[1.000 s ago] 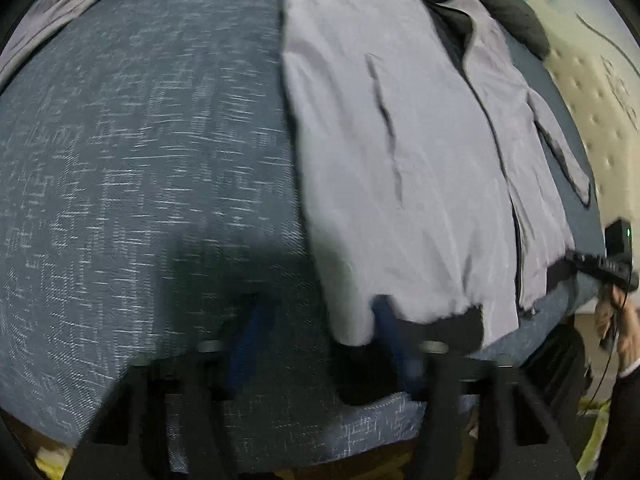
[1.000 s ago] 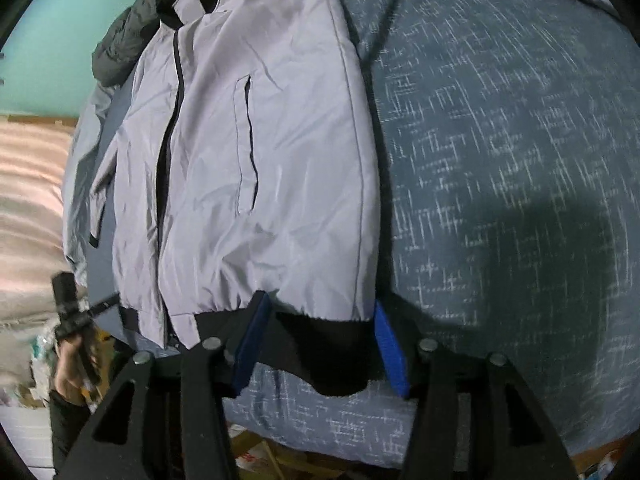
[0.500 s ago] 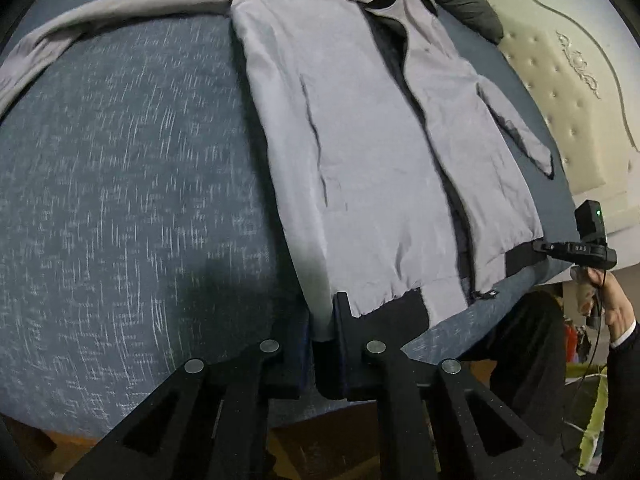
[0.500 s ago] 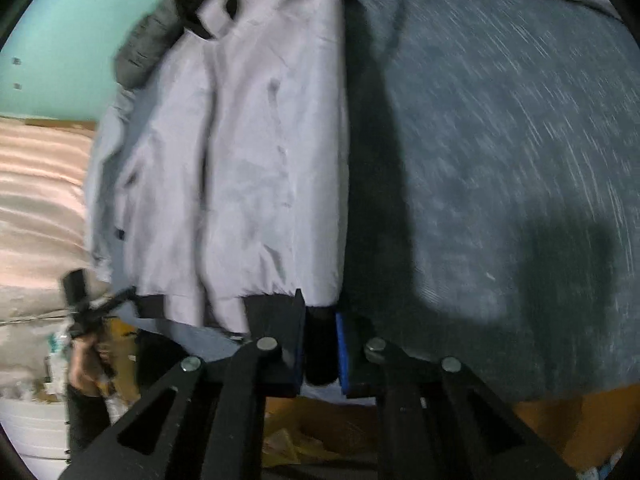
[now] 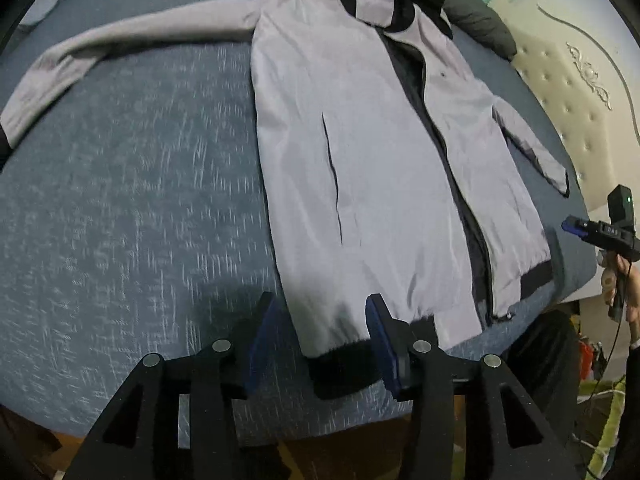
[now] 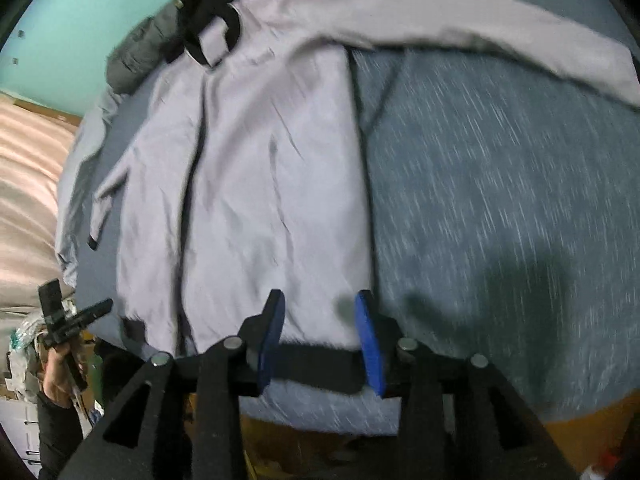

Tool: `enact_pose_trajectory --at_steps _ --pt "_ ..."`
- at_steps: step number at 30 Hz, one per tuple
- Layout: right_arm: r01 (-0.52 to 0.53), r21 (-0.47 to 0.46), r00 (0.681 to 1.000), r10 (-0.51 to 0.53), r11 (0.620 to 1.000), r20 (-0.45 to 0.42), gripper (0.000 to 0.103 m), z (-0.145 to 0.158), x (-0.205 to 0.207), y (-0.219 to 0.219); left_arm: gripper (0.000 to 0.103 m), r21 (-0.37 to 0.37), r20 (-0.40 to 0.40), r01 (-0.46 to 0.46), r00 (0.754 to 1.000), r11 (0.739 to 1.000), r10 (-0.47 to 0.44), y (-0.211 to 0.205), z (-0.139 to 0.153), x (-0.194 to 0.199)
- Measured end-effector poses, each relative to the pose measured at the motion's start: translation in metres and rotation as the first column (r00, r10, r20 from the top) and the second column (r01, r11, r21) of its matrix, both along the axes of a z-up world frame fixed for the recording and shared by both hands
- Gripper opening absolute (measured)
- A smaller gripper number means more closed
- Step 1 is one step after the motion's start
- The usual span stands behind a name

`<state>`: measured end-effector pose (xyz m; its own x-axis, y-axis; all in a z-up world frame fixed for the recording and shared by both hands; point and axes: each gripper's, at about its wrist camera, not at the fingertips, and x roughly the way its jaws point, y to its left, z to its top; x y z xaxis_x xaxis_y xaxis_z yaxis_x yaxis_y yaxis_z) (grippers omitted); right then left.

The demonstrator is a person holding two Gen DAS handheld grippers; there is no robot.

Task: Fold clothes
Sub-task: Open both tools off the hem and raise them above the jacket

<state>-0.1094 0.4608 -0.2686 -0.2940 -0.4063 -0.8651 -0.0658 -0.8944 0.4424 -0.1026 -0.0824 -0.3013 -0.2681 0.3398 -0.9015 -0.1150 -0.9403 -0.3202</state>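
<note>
Grey jacket [image 5: 360, 168] spread flat on the bed [image 5: 132, 184], ready for folding.
Left hand-held gripper [image 5: 320, 340] and right hand-held gripper [image 6: 320, 336], jaws just parted, hold nothing; black hem [image 5: 344, 368] lies released below them.

Left gripper [image 5: 320, 344] and right gripper [image 6: 320, 336]: jaws, pinched on the jacket [image 5: 372, 168] hem half a second ago, have just been opening. Hem now released, flat on the bed [image 5: 132, 208]; both grippers now higher.
</note>
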Motion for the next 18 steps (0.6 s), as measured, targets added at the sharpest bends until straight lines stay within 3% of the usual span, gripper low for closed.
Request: enact_pose_trajectory --at_steps 9,18 --pt "0.029 -0.050 0.993 -0.034 0.998 -0.113 0.039 -0.001 -0.045 -0.045 0.050 0.021 -0.055 -0.004 0.998 1.000 0.005 0.018 0.008 -0.024" --pt "0.150 -0.060 0.957 -0.160 0.987 -0.243 0.043 -0.027 -0.081 -0.060 0.050 0.072 -0.089 0.019 0.996 0.997 -0.013 0.081 0.005 -0.123"
